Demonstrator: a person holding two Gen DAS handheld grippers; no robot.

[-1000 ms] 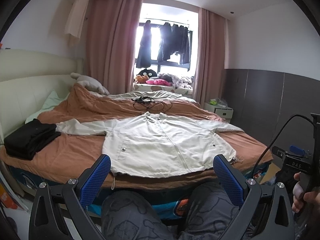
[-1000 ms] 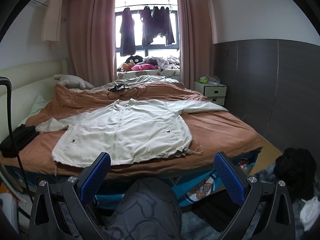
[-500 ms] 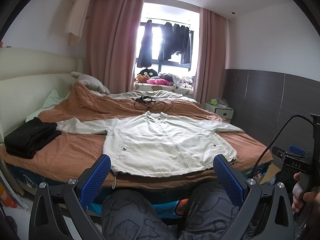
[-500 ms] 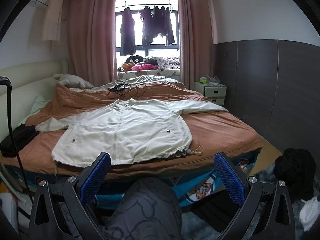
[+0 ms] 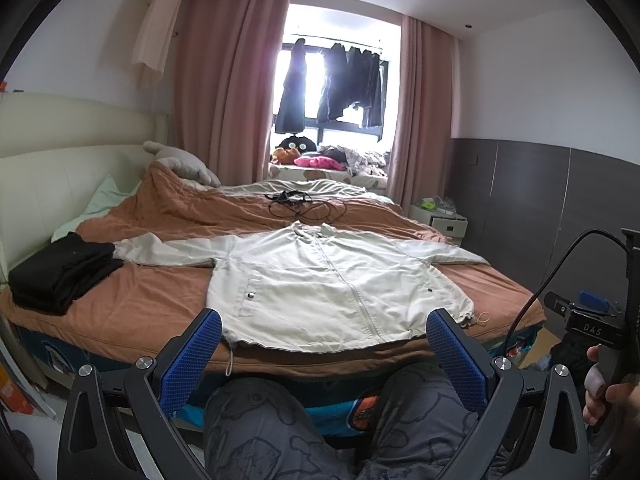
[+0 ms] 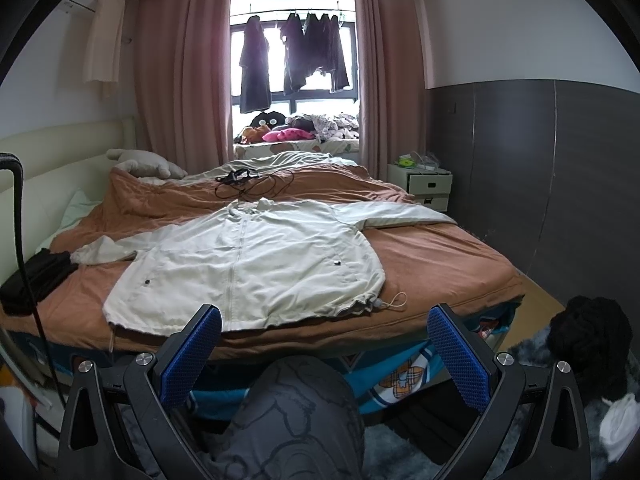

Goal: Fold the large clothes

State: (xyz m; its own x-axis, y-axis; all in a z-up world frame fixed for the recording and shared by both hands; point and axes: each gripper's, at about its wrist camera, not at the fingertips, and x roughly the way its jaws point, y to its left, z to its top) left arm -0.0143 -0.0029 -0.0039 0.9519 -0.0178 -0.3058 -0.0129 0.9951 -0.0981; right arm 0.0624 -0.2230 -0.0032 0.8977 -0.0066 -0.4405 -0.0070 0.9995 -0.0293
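While you sit facing the bed, your left gripper (image 5: 324, 352) is held above your knees with its blue-padded fingers (image 5: 192, 360) spread wide and nothing between them. Your right gripper (image 6: 324, 354) is the same: fingers (image 6: 460, 360) far apart, gripping nothing, short of the mattress edge. The cream jacket (image 5: 320, 280) lies flat and face up on the brown bedspread (image 5: 140, 300), zipped, collar toward the window, hem at the near edge of the bed, both sleeves stretched out to the sides. Its drawstring (image 6: 394, 300) loops loose on the bedspread at the hem's right corner. A stack of folded black clothes (image 5: 60, 272) sits on the left part of the bed, touching the end of the jacket's left-hand sleeve in the left wrist view. A tangle of black cable (image 5: 300, 204) rests on the bedspread beyond the collar. Your right hand (image 5: 608, 388) shows at the edge of the left wrist view, wrapped round a black handle (image 5: 592, 330) printed with white letters that seem to read "DAS"; no other writing is legible.
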